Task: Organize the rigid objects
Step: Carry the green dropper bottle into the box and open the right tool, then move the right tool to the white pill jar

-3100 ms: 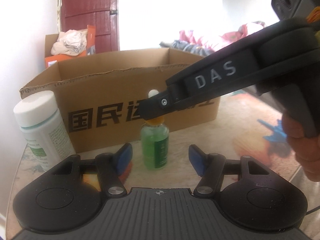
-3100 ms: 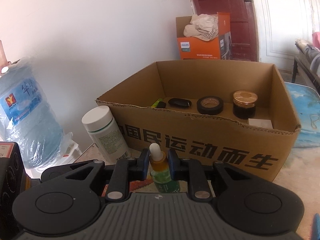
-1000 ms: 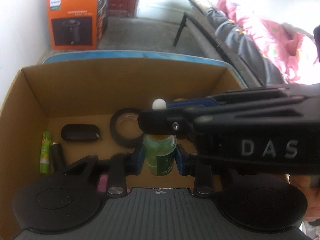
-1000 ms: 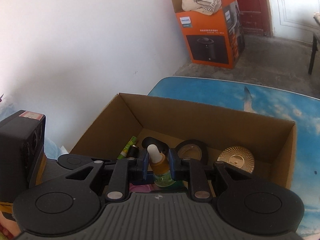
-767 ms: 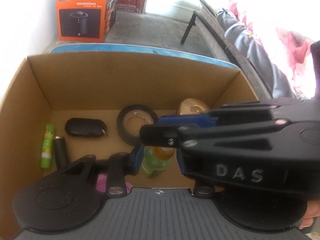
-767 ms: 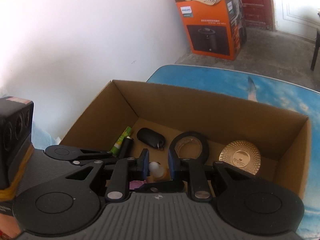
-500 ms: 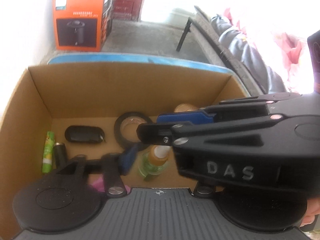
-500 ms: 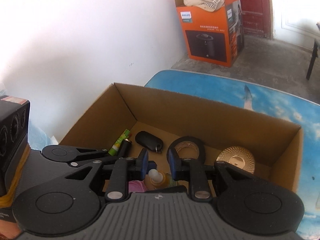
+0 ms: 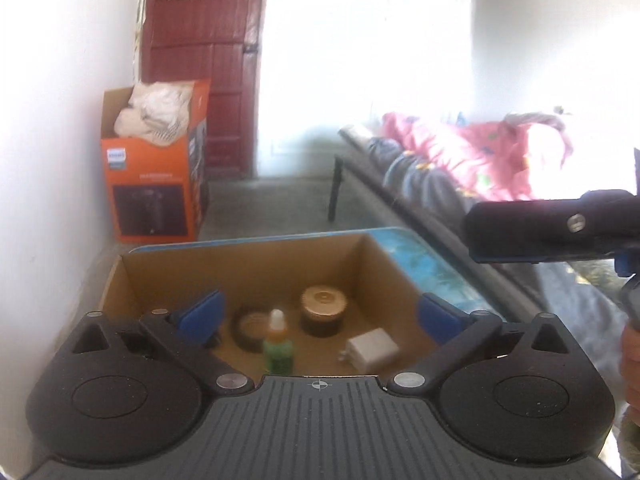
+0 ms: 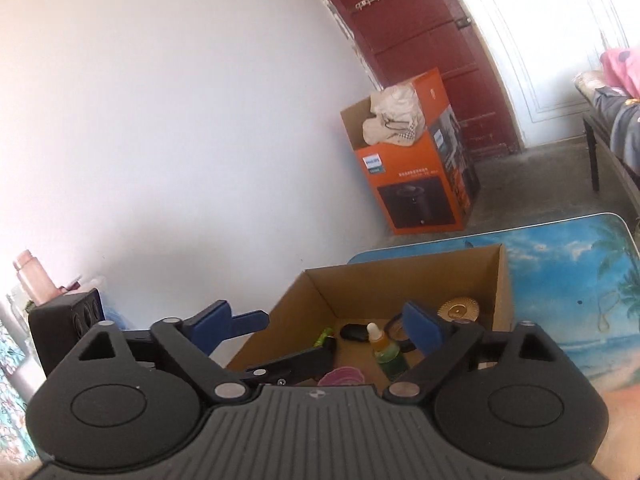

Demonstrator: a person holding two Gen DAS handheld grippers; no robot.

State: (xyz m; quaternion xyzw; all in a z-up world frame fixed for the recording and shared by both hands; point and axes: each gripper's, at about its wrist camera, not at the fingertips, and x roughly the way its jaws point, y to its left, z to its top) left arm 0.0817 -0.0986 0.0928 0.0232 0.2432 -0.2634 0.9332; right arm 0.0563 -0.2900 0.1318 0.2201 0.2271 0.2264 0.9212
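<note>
Left wrist view showed the left gripper [image 9: 318, 316] spread wide after just opening, empty; the green dropper bottle [image 9: 277, 349] stood upright in the cardboard box [image 9: 248, 266]. The right gripper [image 10: 320, 330] likewise gaped, holding nothing.

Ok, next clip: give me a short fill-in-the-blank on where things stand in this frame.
1. The green dropper bottle stands upright inside the ___ box.
2. The jaws of the left gripper and the right gripper have just been opening, and both now stand ___.
3. The jar behind the bottle has a ___ lid.
4. The white charger plug lies to the ___ of the bottle in the left wrist view.

Missing words: cardboard; open; gold; right
</note>
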